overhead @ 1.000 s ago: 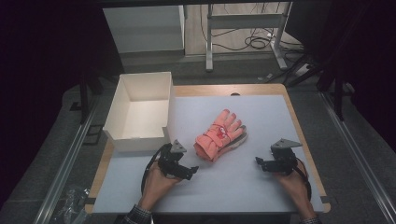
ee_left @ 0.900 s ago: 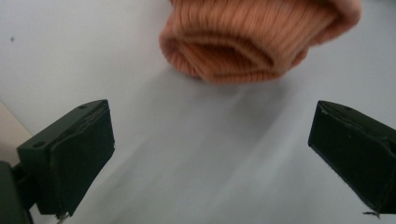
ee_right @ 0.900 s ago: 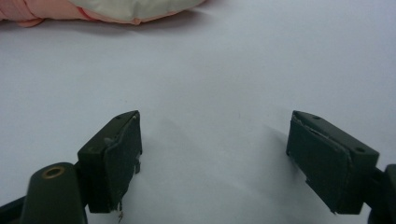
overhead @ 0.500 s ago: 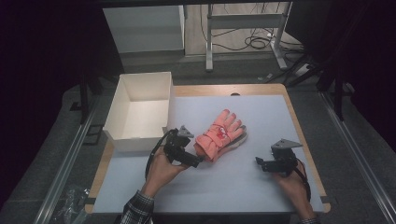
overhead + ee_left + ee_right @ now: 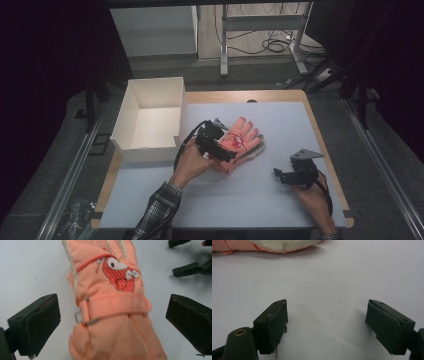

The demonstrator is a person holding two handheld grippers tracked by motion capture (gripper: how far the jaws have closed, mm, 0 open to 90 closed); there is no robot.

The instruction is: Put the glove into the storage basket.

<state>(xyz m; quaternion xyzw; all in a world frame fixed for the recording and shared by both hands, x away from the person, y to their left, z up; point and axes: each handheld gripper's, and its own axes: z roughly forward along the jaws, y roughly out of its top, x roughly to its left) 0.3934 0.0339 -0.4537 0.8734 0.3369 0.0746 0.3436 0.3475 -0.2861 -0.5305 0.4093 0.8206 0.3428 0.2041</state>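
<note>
your left tongs [image 5: 223,150] have moved up from the near-left part of the tabletop [image 5: 280,115] and now straddle the cuff of the orange glove [image 5: 239,142], jaws apart on either side, not yet closed. the glove lies mid-tabletop, just right of the white box [image 5: 131,112]. your right tongs [image 5: 284,175] stay near the right edge, apart and empty. a grasp looks next.

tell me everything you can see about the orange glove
The glove is a padded, salmon-orange fabric winter glove with cream trim along one edge, a red cartoon face patch on the back and a wrist strap through a metal buckle. It lies flat on the white table mat, fingers pointing away from the person. The open left gripper straddles its cuff.
</note>
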